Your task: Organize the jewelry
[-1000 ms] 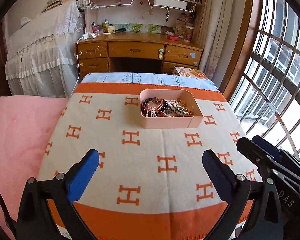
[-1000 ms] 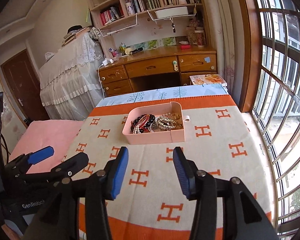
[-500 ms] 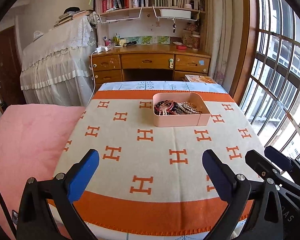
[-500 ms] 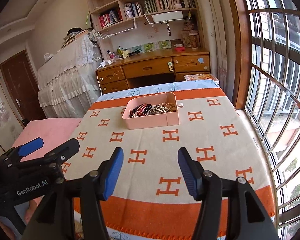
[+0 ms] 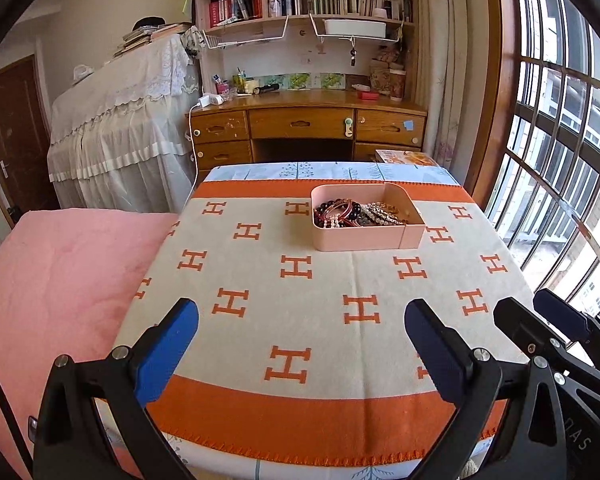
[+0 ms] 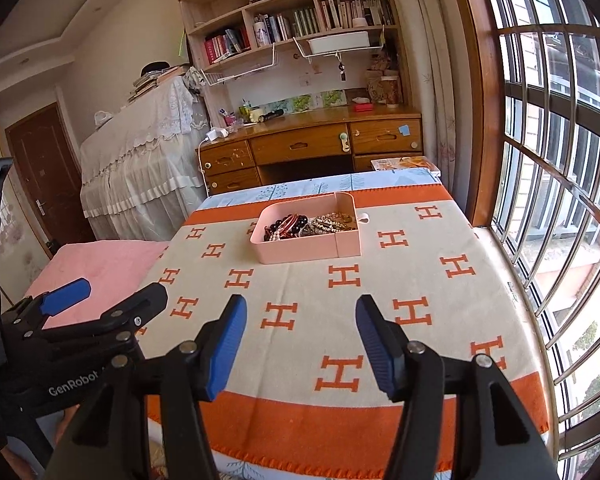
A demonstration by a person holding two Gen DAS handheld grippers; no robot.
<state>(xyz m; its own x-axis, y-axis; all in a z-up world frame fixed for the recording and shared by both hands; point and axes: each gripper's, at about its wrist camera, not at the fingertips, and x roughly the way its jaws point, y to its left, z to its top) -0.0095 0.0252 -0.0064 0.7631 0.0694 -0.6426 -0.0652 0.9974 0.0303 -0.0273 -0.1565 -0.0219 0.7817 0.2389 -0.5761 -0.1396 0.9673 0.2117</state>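
In the left wrist view, the left hand-held gripper (image 5: 300,336) hangs released, jaws wide with nothing between them, over the near part of the orange-and-cream blanket (image 5: 324,280). The pink tray (image 5: 360,240) of jewelry (image 5: 356,214) sits well beyond it, toward the blanket's far edge.

In the right wrist view, the right hand-held gripper (image 6: 300,340) is likewise released and empty, with the tray (image 6: 300,250) well ahead of it.

Both tools are black plastic. The left gripper (image 5: 300,320) has two blue rubber pads (image 5: 168,354) and silver screws (image 5: 121,352). The right gripper (image 6: 300,322) looks the same, with ribbed blue pads (image 6: 226,346). White letters "GenRobot" (image 6: 73,378) mark the left one's body.
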